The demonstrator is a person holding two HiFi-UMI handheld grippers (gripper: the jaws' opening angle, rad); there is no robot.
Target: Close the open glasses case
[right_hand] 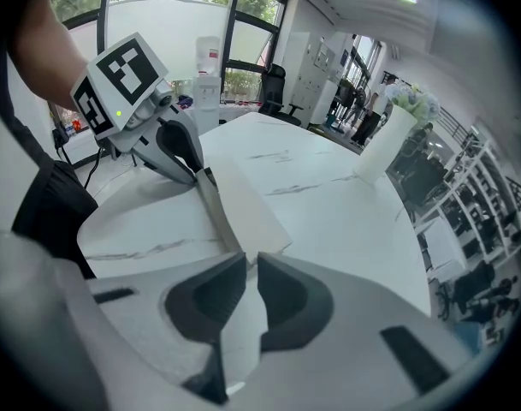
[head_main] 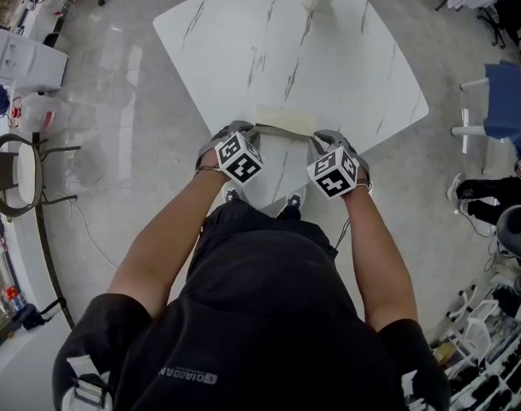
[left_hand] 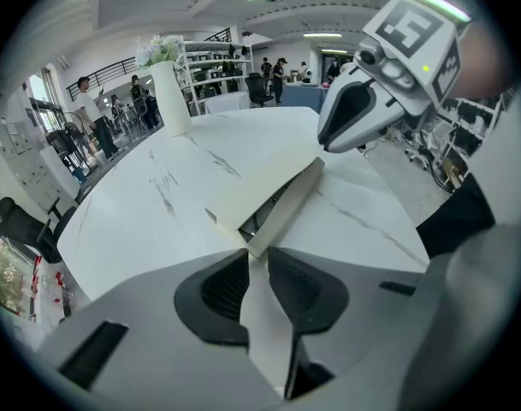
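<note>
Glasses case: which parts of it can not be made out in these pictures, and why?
- Inside of the glasses case: the left gripper view shows only a dark slit under the lid, so its contents cannot be told.
- Its two ends: in the head view they are covered by the left gripper and the right gripper.
- Its clasp: too small in every view.

The table [head_main: 328, 67] top is smooth, glossy white marble-look with grey veins. The case [left_hand: 269, 187] looks matt, cream, card-like. The left gripper [left_hand: 258, 251] and right gripper [right_hand: 250, 259] are matt grey plastic with ribbed dark pads [left_hand: 226, 289].
</note>
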